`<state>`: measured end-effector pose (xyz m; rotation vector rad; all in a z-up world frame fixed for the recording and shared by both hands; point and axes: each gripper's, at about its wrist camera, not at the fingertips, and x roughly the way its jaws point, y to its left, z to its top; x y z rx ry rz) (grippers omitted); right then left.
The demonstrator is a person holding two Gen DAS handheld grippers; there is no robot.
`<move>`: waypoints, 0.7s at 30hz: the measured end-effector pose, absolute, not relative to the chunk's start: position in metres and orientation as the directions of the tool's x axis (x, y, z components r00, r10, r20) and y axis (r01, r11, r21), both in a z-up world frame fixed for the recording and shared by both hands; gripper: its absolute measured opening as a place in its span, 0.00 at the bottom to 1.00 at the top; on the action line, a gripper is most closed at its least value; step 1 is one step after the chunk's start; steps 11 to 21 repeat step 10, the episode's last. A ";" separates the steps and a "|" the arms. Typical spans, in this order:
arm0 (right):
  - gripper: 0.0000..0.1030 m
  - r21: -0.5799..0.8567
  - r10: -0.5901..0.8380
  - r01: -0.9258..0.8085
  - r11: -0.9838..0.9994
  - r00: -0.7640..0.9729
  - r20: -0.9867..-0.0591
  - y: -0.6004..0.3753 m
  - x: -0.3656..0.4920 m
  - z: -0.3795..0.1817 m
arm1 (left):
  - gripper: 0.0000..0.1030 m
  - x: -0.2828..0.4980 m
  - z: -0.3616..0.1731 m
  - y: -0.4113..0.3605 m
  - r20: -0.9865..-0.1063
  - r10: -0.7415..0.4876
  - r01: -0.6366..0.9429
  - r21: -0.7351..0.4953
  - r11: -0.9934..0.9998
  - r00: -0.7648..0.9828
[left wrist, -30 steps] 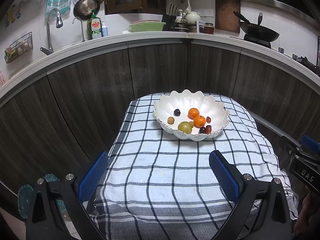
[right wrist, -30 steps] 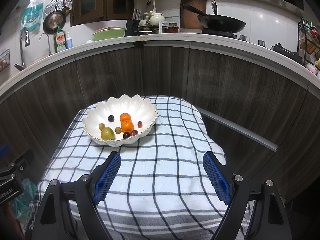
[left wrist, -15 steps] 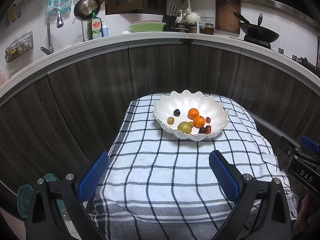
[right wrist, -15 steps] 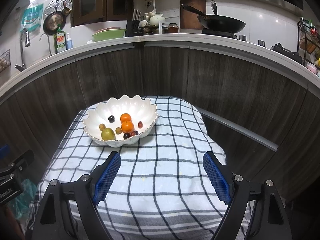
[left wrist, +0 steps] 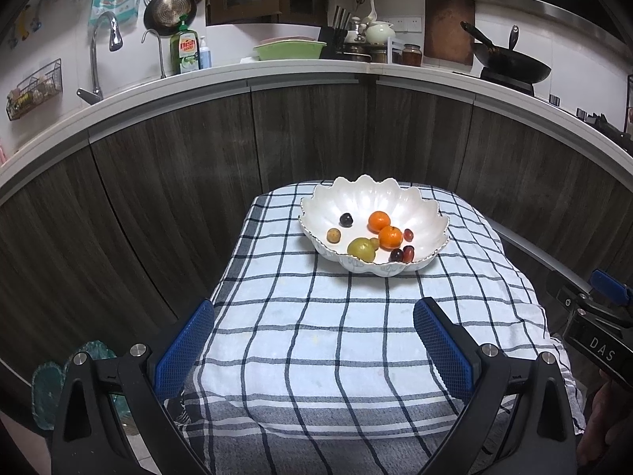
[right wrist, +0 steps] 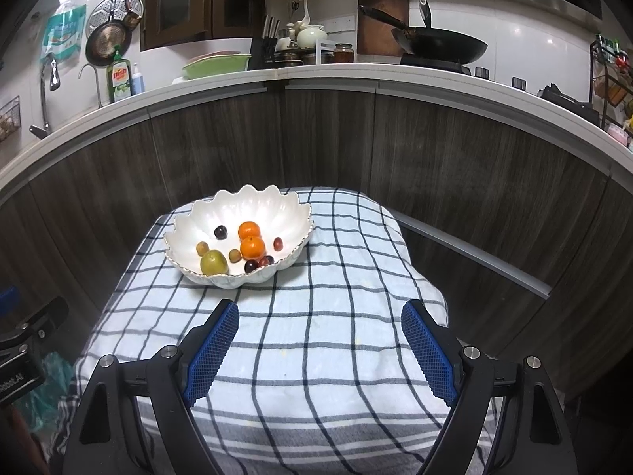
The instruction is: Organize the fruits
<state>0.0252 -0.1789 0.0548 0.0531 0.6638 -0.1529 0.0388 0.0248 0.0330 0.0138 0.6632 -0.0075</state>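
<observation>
Right now all the fruit sits inside the white scalloped bowl [left wrist: 425, 213], which stands on the far half of the desk, on the checked cloth [left wrist: 336, 336]. Contents, from the left wrist view: two oranges [left wrist: 390, 236] touching each other near the middle; a green-yellow fruit [left wrist: 361, 249] at the near rim with a small tan one [left wrist: 374, 242] just beside it; another small tan fruit [left wrist: 333, 234] to its left; a dark plum-like fruit [left wrist: 346, 219] further back, apart from the rest; one small red fruit [left wrist: 408, 234] right of the oranges; two dark red ones [left wrist: 402, 254] side by side at the near right rim. The right wrist view confirms the same layout in the bowl [right wrist: 285, 208], with the oranges [right wrist: 252, 247] centred.

My left gripper [left wrist: 314, 350] is spread wide with nothing between its blue pads [left wrist: 184, 350], over the near part of the cloth, well apart from the bowl. My right gripper [right wrist: 320, 348] is also spread wide and holding nothing, over the cloth [right wrist: 316, 316], bowl ahead and to its left. Its body shows at the right edge of the left view.

Beyond the desk: dark wood cabinet fronts [left wrist: 316, 134] under a white countertop [left wrist: 277, 73], carrying a green dish soap bottle [left wrist: 188, 52], a green tub [left wrist: 290, 49], a tap [left wrist: 101, 45] and a black wok [left wrist: 510, 63].
</observation>
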 end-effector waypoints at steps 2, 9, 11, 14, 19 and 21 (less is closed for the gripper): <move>0.83 0.001 -0.123 0.157 0.988 0.777 -0.617 -0.179 0.025 0.054 | 1.00 0.039 0.033 0.025 -0.617 -0.003 0.012 0.010 1.000 0.787; 0.83 -0.001 -0.123 0.156 0.988 0.776 -0.619 -0.179 0.027 0.053 | 1.00 0.040 0.032 0.026 -0.619 -0.002 0.011 0.011 1.000 0.786; 0.83 -0.001 -0.123 0.156 0.988 0.776 -0.619 -0.179 0.027 0.053 | 1.00 0.040 0.032 0.027 -0.620 0.000 0.010 0.012 1.000 0.785; 0.83 -0.001 -0.123 0.156 0.988 0.776 -0.619 -0.179 0.027 0.053 | 1.00 0.040 0.032 0.027 -0.620 0.000 0.010 0.012 1.000 0.785; 0.83 -0.001 -0.123 0.156 0.988 0.776 -0.619 -0.179 0.027 0.053 | 1.00 0.040 0.032 0.027 -0.620 0.000 0.010 0.012 1.000 0.785; 0.83 -0.001 -0.123 0.156 0.988 0.776 -0.619 -0.179 0.027 0.053 | 1.00 0.040 0.032 0.027 -0.620 0.000 0.010 0.012 1.000 0.785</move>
